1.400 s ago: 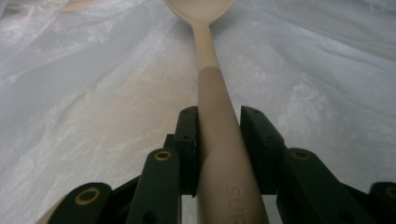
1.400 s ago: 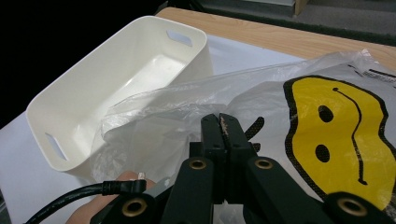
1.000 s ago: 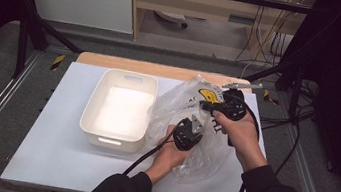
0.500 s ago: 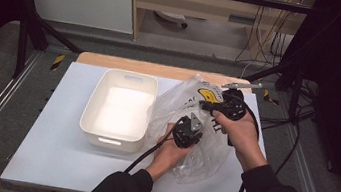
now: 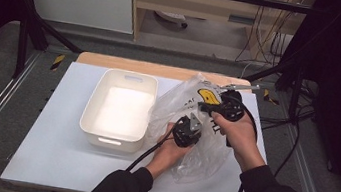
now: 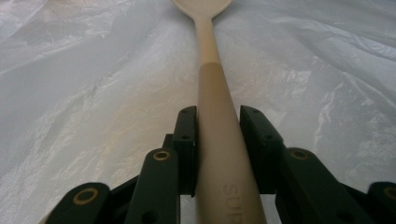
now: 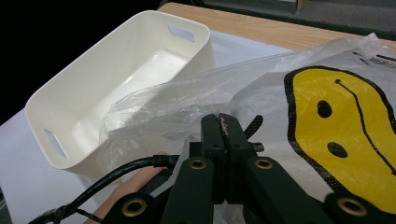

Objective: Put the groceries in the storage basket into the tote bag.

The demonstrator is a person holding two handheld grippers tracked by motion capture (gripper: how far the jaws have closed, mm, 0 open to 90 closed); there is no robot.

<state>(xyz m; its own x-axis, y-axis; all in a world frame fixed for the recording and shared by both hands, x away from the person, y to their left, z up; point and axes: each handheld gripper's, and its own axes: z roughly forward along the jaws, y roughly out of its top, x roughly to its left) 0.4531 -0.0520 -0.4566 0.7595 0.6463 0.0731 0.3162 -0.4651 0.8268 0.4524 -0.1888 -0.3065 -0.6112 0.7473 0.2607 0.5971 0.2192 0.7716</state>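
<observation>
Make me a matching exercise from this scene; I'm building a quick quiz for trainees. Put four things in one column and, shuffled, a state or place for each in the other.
Things:
1. left gripper
2. right gripper
3. white tub
4. smiley face

States or places:
A. empty, standing on the table left of the bag
B. printed in yellow on the plastic bag
C. jaws clamped on a beige spoon handle
D. jaws shut on a fold of the bag's film

Pairs: 1-C, 2-D, 3-A, 4-B

Left gripper (image 5: 188, 130) clamped, hand low — right gripper (image 5: 222, 108) pinched shut, just beyond.
</observation>
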